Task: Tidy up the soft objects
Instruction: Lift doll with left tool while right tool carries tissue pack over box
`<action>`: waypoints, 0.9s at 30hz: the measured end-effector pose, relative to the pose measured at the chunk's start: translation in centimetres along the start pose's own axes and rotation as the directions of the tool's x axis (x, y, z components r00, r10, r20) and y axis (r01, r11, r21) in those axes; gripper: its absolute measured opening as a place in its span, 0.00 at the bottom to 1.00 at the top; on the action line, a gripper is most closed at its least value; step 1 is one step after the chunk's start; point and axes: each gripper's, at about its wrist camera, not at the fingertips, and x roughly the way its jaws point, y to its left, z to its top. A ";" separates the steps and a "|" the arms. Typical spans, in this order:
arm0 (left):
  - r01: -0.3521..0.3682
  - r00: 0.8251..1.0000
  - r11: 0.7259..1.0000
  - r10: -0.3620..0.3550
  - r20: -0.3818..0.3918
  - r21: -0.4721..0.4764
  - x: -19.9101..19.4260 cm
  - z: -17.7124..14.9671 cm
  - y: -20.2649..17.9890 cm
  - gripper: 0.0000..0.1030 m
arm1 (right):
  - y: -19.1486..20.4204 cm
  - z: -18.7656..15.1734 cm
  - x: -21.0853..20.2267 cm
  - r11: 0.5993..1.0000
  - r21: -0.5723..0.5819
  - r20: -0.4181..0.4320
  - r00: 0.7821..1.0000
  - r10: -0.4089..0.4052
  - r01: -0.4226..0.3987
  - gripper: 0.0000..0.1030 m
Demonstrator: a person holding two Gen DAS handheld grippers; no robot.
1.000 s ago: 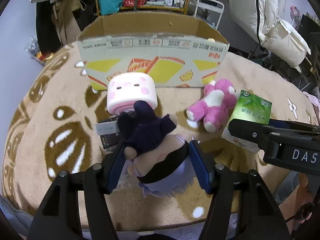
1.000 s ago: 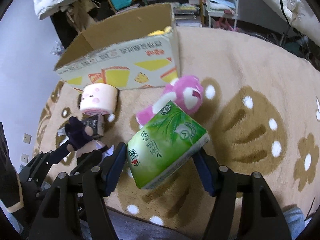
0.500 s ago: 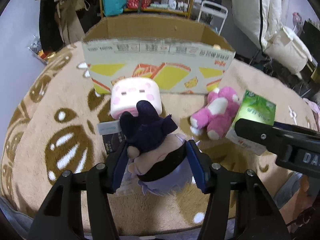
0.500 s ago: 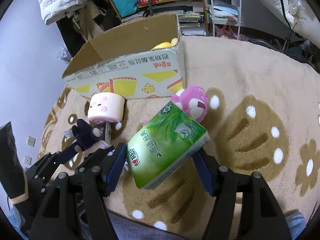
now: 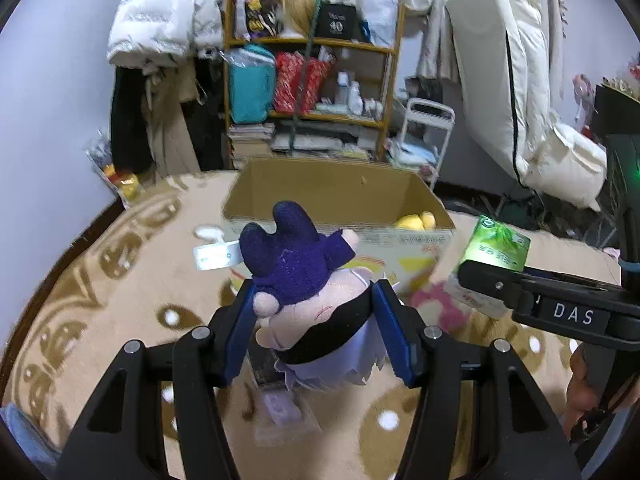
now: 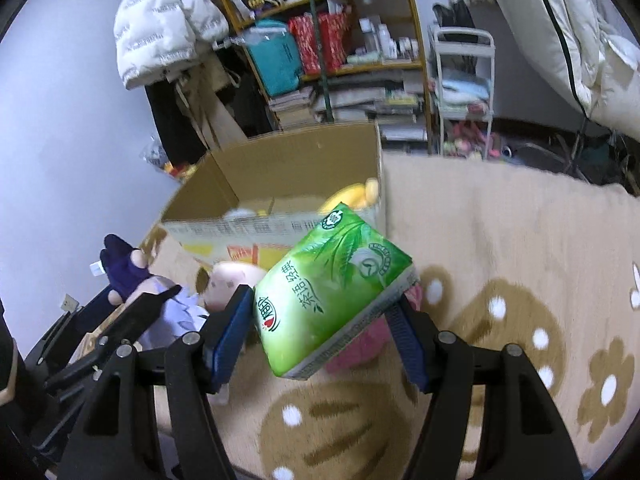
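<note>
We hold a plush doll (image 5: 308, 300) clamped between the blue pads of our left gripper (image 5: 314, 328), lifted above the rug (image 5: 80, 292). Our right gripper (image 6: 320, 332), set wider, pinches a green tissue pack (image 6: 332, 288) in front of the open cardboard box (image 6: 296, 168).

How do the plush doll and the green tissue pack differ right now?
The plush doll is a rounded figure in a dark purple outfit; the green tissue pack is a flat-sided printed block. The doll sits in the left gripper, the pack tilted in the right gripper. Both are held clear of the rug, before the cardboard box.
</note>
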 end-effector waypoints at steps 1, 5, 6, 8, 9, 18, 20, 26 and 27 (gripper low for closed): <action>-0.009 1.000 1.000 0.009 0.013 0.005 -0.2 0.3 0.1 0.55 | 0.1 0.3 -0.1 1.000 -0.005 0.012 1.000 0.002 -0.002 0.69; -0.038 0.997 0.999 0.036 0.062 0.029 -0.3 1.8 0.5 0.55 | 0.5 1.7 0.0 1.000 -0.022 0.054 0.999 0.009 -0.008 0.69; -0.043 0.997 0.999 0.040 0.068 0.032 -0.2 2.0 0.6 0.55 | 0.5 2.1 0.0 1.000 -0.020 0.061 0.998 0.018 -0.017 0.69; -0.050 0.995 0.998 0.047 0.087 0.036 -0.1 2.8 0.8 0.55 | 0.6 2.9 0.2 0.999 -0.025 0.072 0.997 0.024 -0.022 0.69; -0.054 0.994 0.998 0.050 0.094 0.037 0.1 3.0 0.9 0.55 | 0.8 3.2 0.3 0.999 -0.035 0.081 0.997 0.019 -0.017 0.69; -0.052 0.987 0.997 0.043 0.152 0.055 1.5 5.4 1.6 0.55 | 1.3 4.7 1.8 0.997 -0.080 0.127 0.992 0.006 0.004 0.69; -0.056 0.986 0.997 0.045 0.160 0.062 1.9 5.8 1.5 0.55 | 1.7 4.9 2.2 0.994 -0.113 0.129 0.992 0.001 0.013 0.69; -0.039 0.987 0.997 0.026 0.161 0.074 3.7 7.0 1.6 0.56 | 2.1 6.0 3.6 0.990 -0.140 0.116 0.993 0.032 -0.015 0.69; -0.029 0.987 0.997 0.017 0.160 0.076 4.0 7.1 1.5 0.56 | 2.1 6.2 3.7 0.989 -0.148 0.119 0.992 0.032 -0.014 0.69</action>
